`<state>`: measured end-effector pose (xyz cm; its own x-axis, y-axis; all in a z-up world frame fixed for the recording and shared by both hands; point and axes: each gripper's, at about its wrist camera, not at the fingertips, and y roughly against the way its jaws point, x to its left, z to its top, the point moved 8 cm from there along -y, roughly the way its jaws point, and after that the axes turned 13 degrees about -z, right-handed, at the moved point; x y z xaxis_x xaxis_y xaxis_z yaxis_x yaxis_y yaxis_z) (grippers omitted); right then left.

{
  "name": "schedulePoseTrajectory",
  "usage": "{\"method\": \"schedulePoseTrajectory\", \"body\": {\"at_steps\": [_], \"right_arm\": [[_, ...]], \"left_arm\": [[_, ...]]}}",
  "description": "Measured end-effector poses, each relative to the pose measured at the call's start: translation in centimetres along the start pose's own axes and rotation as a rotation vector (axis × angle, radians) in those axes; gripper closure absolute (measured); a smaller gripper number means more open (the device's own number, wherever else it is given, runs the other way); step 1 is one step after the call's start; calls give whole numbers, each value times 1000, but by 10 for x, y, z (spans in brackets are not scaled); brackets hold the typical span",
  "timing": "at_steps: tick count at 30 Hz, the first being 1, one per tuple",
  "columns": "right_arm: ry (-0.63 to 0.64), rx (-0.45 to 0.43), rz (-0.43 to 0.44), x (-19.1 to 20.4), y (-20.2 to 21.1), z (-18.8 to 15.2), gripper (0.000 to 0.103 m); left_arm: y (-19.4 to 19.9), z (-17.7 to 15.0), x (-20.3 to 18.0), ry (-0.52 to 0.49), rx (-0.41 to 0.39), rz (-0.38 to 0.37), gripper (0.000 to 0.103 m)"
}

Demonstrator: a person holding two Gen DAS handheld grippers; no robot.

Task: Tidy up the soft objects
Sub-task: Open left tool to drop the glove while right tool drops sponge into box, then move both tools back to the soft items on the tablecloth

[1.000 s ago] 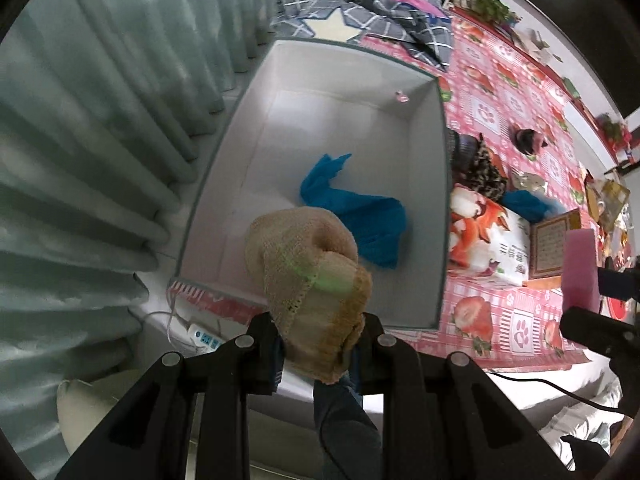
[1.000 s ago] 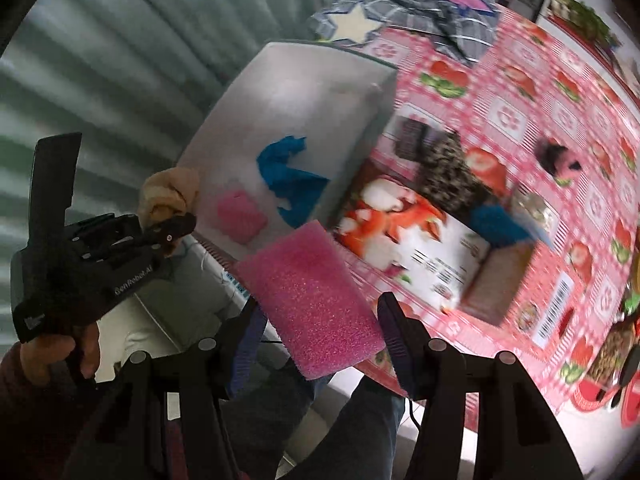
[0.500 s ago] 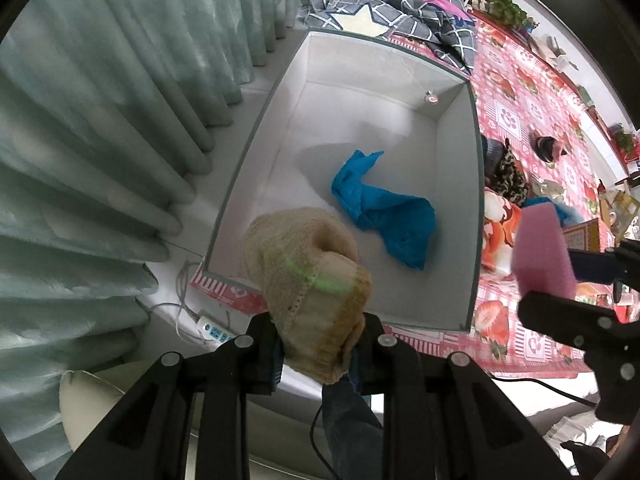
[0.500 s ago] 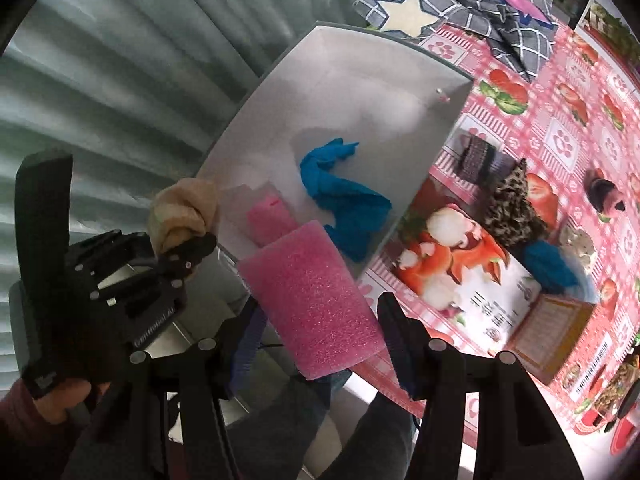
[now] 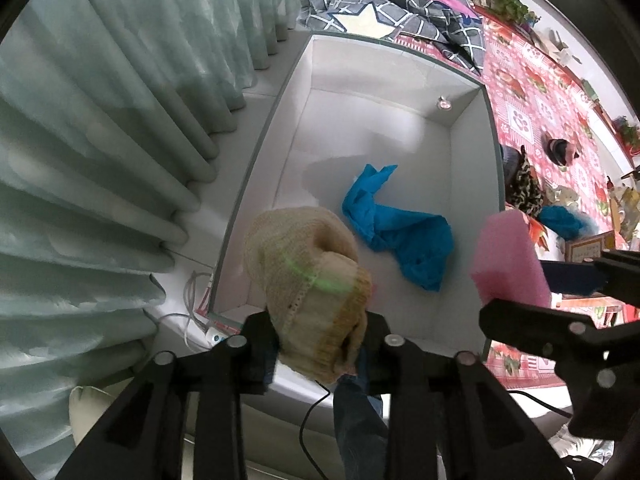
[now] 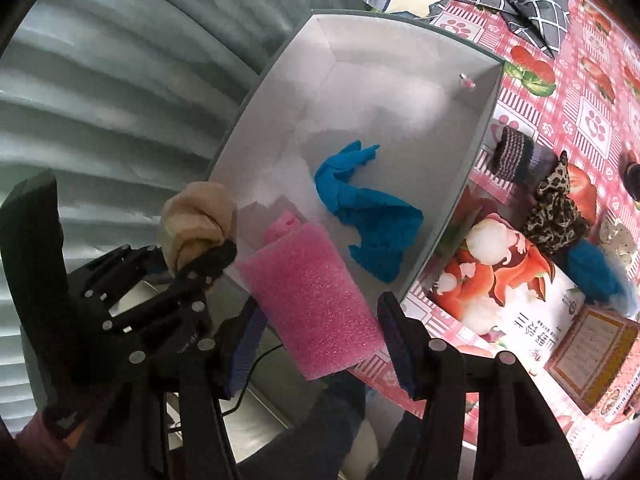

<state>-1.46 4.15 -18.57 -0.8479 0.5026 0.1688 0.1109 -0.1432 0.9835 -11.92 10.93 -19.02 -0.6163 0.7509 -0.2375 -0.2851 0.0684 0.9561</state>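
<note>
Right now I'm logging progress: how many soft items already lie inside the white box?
1: the blue cloth lies on the floor of the white box. The beige knit and pink sponge are both held above it.

The knitted glove (image 5: 308, 284) covers the left gripper's fingertips (image 5: 316, 344) and the box's (image 5: 472, 184) near rim at 6 o'clock. The pink sponge (image 6: 312, 300) hides part of the box floor. At 3 o'clock, a blue cloth (image 6: 596, 272) blurs behind the carton (image 6: 508, 280).
</note>
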Motion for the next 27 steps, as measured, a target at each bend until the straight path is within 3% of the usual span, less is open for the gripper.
{"method": "schedulePoseTrajectory", "body": {"at_steps": [3, 5, 6, 8, 12, 13, 14, 19, 27], "right_arm": [[-1, -4, 16, 2, 1, 3, 44], [-8, -4, 35, 4, 3, 6, 41], [-12, -4, 40, 4, 4, 6, 38], [-25, -11, 50, 3, 6, 8, 14], [-36, -25, 41, 2, 9, 10, 13], [-40, -25, 45, 1, 9, 10, 13], [-46, -24, 51, 1, 9, 10, 4], [-77, -32, 44, -7, 13, 7, 0], [-155, -21, 57, -30, 30, 3, 0]], "left_arm": [[1, 1, 1, 0, -10, -2, 49], [2, 2, 1, 4, -15, -2, 30], [2, 3, 1, 6, -14, -2, 25], [3, 5, 0, 10, -20, -3, 22], [4, 8, -1, 29, -34, -30, 16], [4, 8, -1, 30, -33, -29, 10], [3, 8, 0, 32, -31, -23, 1], [3, 10, 0, 35, -35, -24, 0], [13, 15, -18, 26, -13, -105, 0]]}}
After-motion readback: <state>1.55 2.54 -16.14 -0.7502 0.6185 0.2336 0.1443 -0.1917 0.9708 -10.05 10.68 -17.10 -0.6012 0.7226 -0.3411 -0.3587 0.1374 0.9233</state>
